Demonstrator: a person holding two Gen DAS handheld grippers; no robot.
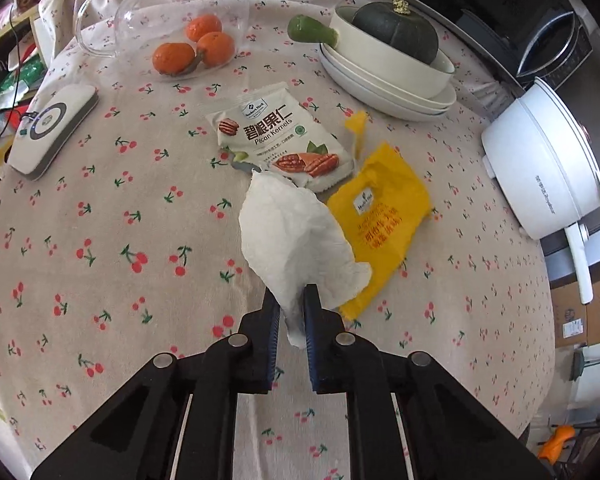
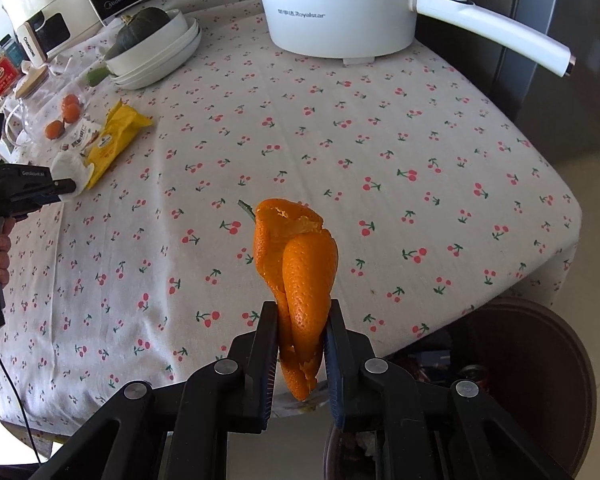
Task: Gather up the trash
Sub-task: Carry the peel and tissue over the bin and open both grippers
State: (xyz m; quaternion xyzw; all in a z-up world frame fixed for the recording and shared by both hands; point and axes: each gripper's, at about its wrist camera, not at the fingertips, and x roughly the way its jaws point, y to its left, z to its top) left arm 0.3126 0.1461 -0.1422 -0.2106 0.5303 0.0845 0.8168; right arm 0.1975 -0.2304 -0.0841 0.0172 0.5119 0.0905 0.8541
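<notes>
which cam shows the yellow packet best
The left wrist view: the yellow packet lies close and large, its print visible, only its near corner hidden behind the tissue in the left hand-held gripper. The right wrist view shows it small and far off at the left edge.

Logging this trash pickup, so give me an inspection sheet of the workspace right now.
Surface: cherry-print tablecloth.
Job's things: tissue and orange peel held; pecan packet and yellow wrapper lying on the cloth.
Clutter: oranges, glass pot, squash in bowl, electric pot, charger.
Grippers: left gripper shut on tissue; right gripper shut on peel.
Cables: cable at table edge.
Surroundings: bin below the table's edge.
</notes>
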